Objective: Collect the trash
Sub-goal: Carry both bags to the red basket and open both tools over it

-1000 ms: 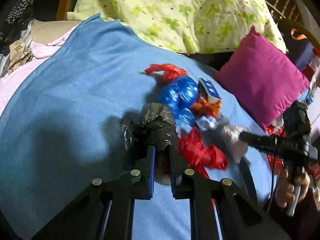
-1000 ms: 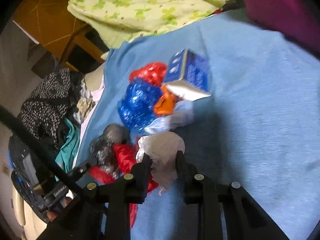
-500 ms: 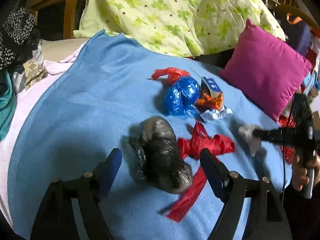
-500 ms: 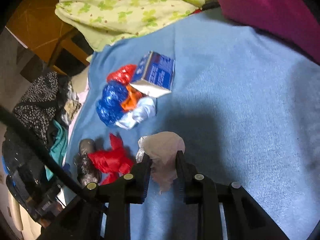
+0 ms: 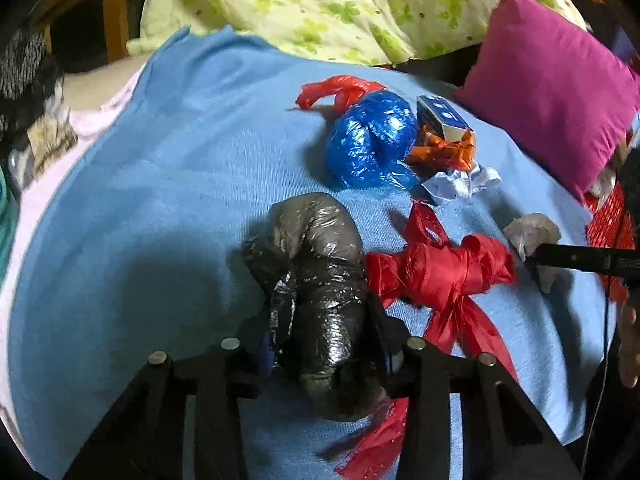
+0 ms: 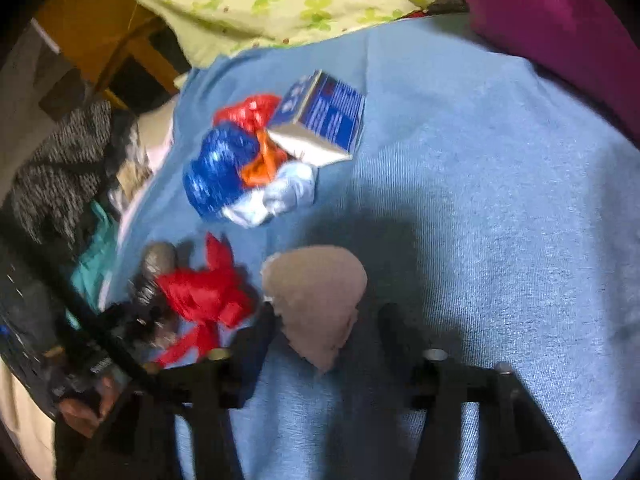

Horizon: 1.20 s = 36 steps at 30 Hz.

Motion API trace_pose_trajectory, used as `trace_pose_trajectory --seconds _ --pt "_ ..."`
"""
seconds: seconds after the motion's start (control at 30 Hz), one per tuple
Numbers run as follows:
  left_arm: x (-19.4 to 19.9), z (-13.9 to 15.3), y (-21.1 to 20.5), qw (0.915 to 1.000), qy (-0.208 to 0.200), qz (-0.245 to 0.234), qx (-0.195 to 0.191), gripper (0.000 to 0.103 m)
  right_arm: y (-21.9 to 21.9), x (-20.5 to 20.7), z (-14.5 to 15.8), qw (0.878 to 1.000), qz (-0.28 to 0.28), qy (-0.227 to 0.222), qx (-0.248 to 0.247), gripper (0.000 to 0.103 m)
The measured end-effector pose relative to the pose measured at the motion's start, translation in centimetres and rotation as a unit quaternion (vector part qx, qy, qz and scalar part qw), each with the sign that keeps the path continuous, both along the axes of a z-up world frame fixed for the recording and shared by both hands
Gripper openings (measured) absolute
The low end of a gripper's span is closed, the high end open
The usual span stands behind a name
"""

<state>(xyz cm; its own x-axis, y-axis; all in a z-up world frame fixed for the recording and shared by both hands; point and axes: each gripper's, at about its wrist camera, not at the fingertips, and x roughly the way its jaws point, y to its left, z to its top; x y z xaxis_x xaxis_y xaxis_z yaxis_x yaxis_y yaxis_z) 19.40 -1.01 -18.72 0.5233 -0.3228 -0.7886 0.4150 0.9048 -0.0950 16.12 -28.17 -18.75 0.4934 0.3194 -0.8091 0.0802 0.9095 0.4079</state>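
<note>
- Since half a second ago your left gripper (image 5: 320,344) has dropped over the black plastic bag (image 5: 316,280) and its jaws have just been closing; they now hug both sides of the crumpled bundle, which half a second back lay loose between wide-spread fingers
- Your right gripper (image 6: 326,336) has let its jaws spread from the tight pinch of a moment ago; they have just been opening, and the pale crumpled wad (image 6: 316,296) now sits between them, the left finger just beside it, the right finger clear of it
- In the left wrist view that same wad (image 5: 532,232) shows at the tip of the right gripper's dark finger, near the right edge of the blue blanket (image 5: 160,200)
- The red plastic bag (image 5: 440,272) lies just right of the black one, touching it, with a tail running down toward you
- Farther back sits a cluster: a blue shiny bag (image 5: 368,140), an orange wrapper (image 5: 440,152), a small blue-and-white box (image 5: 444,116), a pale blue crumpled scrap (image 5: 460,184) and another red bag (image 5: 340,88), all pressed together
- A magenta pillow (image 5: 552,92) rests at the right, a green floral quilt (image 5: 320,4) beyond the blanket
- The right wrist view is blurred, so whether the wad touches the blanket cannot be told
</note>
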Motion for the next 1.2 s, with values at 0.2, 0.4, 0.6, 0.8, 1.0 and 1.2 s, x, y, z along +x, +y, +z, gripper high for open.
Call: trace_pose_trajectory --seconds 0.2,0.4,0.6,0.8,1.0,1.2 --pt "-2.4 2.5 1.0 0.9985 -0.053 0.0 -0.016 0.04 0.1 -1.1 1.6 0.999 -0.004 -0.042 -0.016 0.029" --pt "-5.2 6.7 3.2 0.9914 -0.108 0.039 -0.062 0.04 -2.4 -3.9 5.2 0.993 -0.042 -0.106 0.022 0.029" --pt "-6.4 9.5 2.6 0.9892 -0.128 0.017 -0.069 0.04 -3.8 -8.3 7.7 0.985 -0.069 -0.149 0.057 0.029" --pt "-7.2 12.3 -1.2 0.9867 -0.138 -0.03 -0.08 0.04 -5.7 -13.0 10.1 0.98 -0.089 -0.176 0.04 0.029" --pt "-8.5 15.8 -7.0 0.9783 -0.155 -0.092 -0.102 0.04 -9.4 -17.4 13.2 0.967 -0.13 -0.218 0.031 0.029" --pt "-9.8 18.3 -10.4 0.972 -0.164 -0.118 -0.12 0.04 -12.7 -20.5 15.3 0.955 -0.169 -0.242 0.025 0.029"
